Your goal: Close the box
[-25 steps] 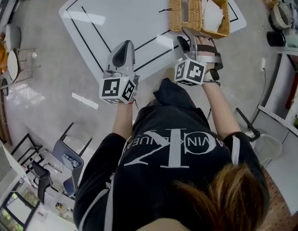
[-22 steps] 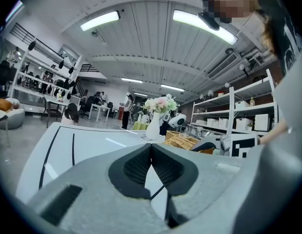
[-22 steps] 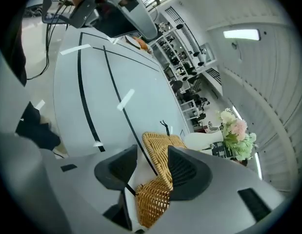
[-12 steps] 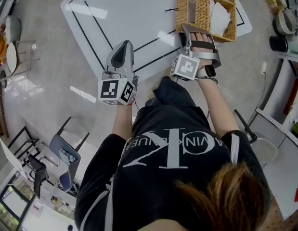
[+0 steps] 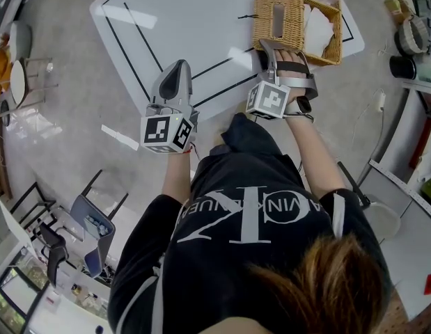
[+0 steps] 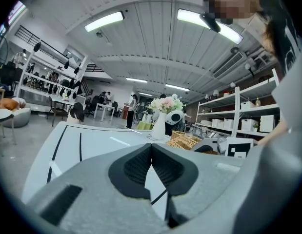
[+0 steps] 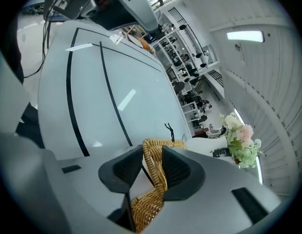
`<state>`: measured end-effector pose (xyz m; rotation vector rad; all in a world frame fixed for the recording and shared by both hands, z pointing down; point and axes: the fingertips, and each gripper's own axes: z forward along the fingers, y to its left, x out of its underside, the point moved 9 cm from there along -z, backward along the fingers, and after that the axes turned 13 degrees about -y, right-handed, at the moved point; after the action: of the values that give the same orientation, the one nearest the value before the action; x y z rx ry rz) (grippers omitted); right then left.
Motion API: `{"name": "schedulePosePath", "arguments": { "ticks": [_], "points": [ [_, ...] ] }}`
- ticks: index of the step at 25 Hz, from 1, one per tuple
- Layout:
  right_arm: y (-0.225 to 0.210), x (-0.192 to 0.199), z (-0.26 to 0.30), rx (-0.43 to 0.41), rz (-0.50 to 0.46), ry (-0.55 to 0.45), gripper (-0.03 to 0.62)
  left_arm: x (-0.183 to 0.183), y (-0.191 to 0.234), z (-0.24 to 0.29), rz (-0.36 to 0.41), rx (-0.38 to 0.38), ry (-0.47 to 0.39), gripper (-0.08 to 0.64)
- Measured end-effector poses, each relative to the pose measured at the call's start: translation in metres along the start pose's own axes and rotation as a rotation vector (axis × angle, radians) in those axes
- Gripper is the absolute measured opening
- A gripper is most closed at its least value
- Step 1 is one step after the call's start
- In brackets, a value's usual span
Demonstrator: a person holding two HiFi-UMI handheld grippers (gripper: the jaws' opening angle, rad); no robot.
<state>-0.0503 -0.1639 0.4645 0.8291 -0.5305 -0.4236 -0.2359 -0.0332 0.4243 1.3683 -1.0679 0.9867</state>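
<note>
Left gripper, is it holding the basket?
No, the left gripper has its jaws shut on nothing, and the basket sits off to its side.

Only real text I can spot is on the back of the black shirt (image 5: 250, 218). There's a big white "CK" monogram with a line of smaller capitals running through it, upside down from the head camera. I can make out "VIN" and "KLEIN", and the folds swallow the rest. The left cube (image 5: 161, 132) and right cube (image 5: 271, 101) carry black-and-white square code markers.
</note>
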Motion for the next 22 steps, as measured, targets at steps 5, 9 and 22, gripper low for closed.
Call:
{"name": "schedulePosePath", "arguments": {
  "ticks": [5,9,22],
  "points": [
    [-0.008,-0.003,-0.007,0.04,0.094,-0.06,0.117,-0.001,-0.004,0.009,0.009,0.023,-0.007,0.011],
    [-0.022,-0.005,-0.016,0.063,0.205,-0.12,0.115,-0.007,-0.008,0.018,0.016,0.044,-0.016,0.011],
    [-0.057,0.003,-0.049,0.161,0.58,-0.286,0.11,-0.017,-0.024,0.036,0.027,0.11,-0.023,0.011]
  ]
}}
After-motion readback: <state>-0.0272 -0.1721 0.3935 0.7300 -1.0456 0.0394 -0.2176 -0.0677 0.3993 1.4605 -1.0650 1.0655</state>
